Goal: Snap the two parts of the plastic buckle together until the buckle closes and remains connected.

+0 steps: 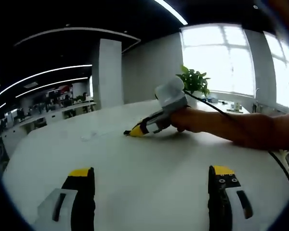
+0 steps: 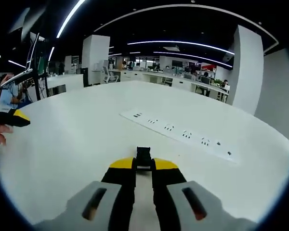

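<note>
Gripping a small black buckle piece (image 2: 143,158) between its yellow-tipped jaws, the right gripper (image 2: 143,166) sits low over a broad white table (image 2: 86,139), its jaws pressed together on the part. In the left gripper view the same tool shows from the side, held in a person's hand (image 1: 190,119), its yellow tip touching or just above the tabletop, with a black cable trailing back along the forearm. The left gripper (image 1: 151,177) hangs over bare table with its jaws spread wide and nothing between them. Whether a second buckle part lies anywhere on the table cannot be told; a faint pale smudge shows on the surface near the right tool's tip. Beyond the held piece, a white strip of sockets (image 2: 180,134) lies flat across the table, well apart from the jaws. A potted green plant (image 1: 193,82) stands at the table's far edge before bright windows (image 1: 221,57), and a white pillar (image 1: 107,72) rises behind. Desks and chairs fill the dim office beyond.
</note>
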Motion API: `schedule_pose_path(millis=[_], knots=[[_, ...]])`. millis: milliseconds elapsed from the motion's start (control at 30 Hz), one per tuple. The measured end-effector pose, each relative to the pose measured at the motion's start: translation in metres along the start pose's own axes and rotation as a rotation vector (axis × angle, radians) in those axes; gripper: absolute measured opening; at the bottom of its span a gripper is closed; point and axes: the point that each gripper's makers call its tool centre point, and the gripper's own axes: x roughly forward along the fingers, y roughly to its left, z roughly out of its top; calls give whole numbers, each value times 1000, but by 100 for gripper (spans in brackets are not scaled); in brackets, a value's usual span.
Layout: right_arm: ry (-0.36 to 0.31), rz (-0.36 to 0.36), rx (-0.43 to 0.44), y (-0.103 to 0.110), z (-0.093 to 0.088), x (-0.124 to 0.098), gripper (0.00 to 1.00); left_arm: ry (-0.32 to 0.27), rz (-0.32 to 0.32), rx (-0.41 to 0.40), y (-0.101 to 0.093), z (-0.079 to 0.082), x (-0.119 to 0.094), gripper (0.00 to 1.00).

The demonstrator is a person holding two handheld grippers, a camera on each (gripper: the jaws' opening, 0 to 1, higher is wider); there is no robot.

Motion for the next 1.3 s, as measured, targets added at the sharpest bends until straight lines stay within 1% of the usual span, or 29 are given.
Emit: schedule_pose_path(millis=[33, 67, 133, 200, 300, 500, 567, 600, 633, 667, 700, 733, 800, 833, 900, 967, 1000, 1033, 1100, 1133, 1167, 1200, 1233, 1267, 1300], knots=[[1, 1, 2, 0, -1, -1, 11, -2, -4, 0, -1, 1, -1, 91], [4, 2, 2, 1, -1, -1, 11, -6, -3, 1, -2, 1, -1, 90], [11, 4, 3, 2, -2, -1, 11, -11, -7, -1, -4, 1, -2, 92], [16, 7, 2, 3, -4, 0, 11, -17, -35, -37, -9, 1, -1, 94], [15, 6, -1, 1, -4, 1, 11, -21, -44, -36, -14, 1, -1, 99], [17, 7, 19, 0, -4, 1, 12, -14, -46, -38, -13, -1, 0, 99], [15, 9, 24, 1, -4, 0, 14, -13, -47, -39, -13, -1, 0, 99], [12, 9, 26, 1, -4, 0, 18, -13, -47, -40, -13, -1, 0, 99], [2, 13, 34, 3, -2, 0, 26, -11, -43, -41, -12, -2, 0, 99], [-21, 19, 54, 5, 2, 0, 36, -6, -33, -38, -10, -3, 0, 99], [-52, 17, 69, 5, 7, 0, 48, -5, -25, -35, -9, -3, 0, 99], [-94, 16, 76, 4, 16, -2, 65, -6, -18, -34, -7, -2, 0, 99], [-124, -2, 53, 4, 23, -3, 84, -17, -14, -52, -5, 0, -1, 99], [-147, -16, 27, 1, 27, -3, 98, -22, -9, -55, -4, 1, -2, 99], [-138, -15, 26, 3, 24, -3, 100, -33, 0, -47, -4, 2, -3, 99], [-137, -31, -1, 1, 23, -3, 100, -37, 1, -48, -4, 4, -3, 99], [-143, -36, -27, 0, 25, -3, 100, -39, -2, -49, -5, 3, -3, 99], [-144, -37, -28, -1, 25, -3, 100, -40, -3, -50, -6, 3, -3, 99], [-135, -45, -58, -4, 26, -3, 100, -39, -3, -45, -8, 3, -3, 99], [-164, -54, -110, -7, 32, -5, 100, -39, -3, -42, -11, 3, -2, 99], [-186, -56, -128, -7, 36, -6, 100, -39, -3, -41, -12, 3, -2, 99], [-199, -44, -108, -6, 38, -7, 100, -38, -2, -40, -12, 3, -2, 99], [-235, -28, -82, -7, 47, -5, 100, -39, -4, -40, -11, 4, -2, 99], [-261, -30, -83, -9, 53, -6, 99, -39, -5, -42, -11, 4, -2, 99], [-255, -34, -85, -10, 53, -7, 96, -40, -6, -44, -11, 4, -2, 99]])
